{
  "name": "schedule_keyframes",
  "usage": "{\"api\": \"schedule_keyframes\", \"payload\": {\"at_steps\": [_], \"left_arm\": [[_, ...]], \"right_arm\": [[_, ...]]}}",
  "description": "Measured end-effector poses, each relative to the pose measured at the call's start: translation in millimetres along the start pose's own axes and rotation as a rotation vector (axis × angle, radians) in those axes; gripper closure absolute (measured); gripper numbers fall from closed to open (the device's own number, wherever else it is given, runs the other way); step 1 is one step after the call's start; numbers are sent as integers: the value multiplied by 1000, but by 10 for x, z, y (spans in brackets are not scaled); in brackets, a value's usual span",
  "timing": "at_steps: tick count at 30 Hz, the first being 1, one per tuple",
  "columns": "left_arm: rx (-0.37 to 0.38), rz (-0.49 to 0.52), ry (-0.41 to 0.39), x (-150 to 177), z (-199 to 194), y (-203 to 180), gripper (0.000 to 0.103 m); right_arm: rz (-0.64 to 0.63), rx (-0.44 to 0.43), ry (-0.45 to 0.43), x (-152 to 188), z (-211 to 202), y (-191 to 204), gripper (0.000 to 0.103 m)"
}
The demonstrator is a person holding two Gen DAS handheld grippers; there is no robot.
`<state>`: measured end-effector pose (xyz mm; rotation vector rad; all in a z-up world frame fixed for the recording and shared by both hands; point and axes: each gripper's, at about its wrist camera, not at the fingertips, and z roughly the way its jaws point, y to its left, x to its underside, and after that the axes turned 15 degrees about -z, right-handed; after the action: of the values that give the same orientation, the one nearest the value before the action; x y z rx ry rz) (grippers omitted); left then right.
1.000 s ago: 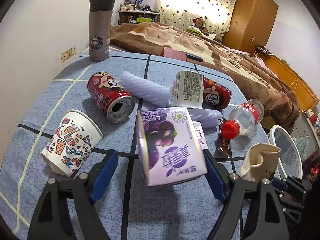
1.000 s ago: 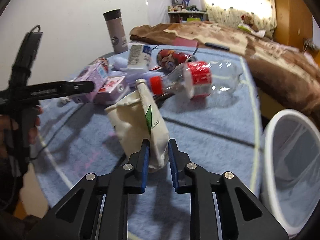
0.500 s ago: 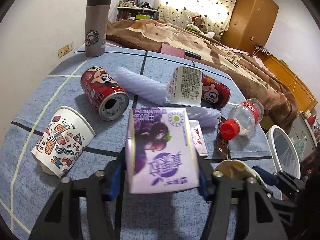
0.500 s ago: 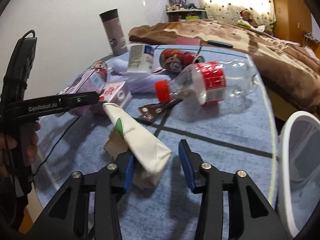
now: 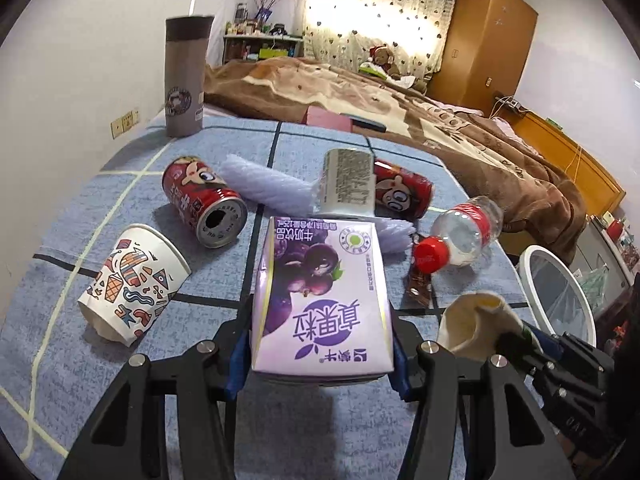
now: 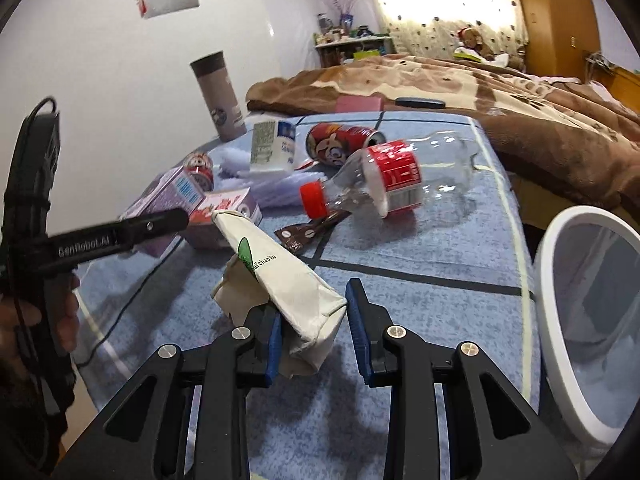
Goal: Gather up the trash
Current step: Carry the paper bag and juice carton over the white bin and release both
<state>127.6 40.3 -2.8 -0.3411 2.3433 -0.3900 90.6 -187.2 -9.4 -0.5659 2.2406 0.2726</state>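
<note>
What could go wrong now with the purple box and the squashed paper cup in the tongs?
1. The right tongs have just been closing around the squashed paper cup, but one pad looks not yet on it. Lifted now, it could slip out.
2. The left tongs have just closed on the purple box, gripping only its near end. It may tip or get crushed.
3. The white bin sits beyond the blue blanket, so a careless drop could miss.

A home bedroom: brown-blanketed bed, wooden wardrobe, heart-patterned curtains, teddy bear.
</note>
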Motion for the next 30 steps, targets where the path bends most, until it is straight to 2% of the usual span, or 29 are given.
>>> {"api": "schedule_keyframes", "payload": {"at_steps": [6,17,30], "left_arm": [[25,44,-20,75,-125,-177,46],[120,133,-22,176,-233,-713,46],[257,266,43,404,-64,-1633,46]], "right_arm": [[60,34,-34,2,-138,-68,73],[135,139,-93,51,-522,-299,73],[276,351,-105,264,-944,-870,72]]}}
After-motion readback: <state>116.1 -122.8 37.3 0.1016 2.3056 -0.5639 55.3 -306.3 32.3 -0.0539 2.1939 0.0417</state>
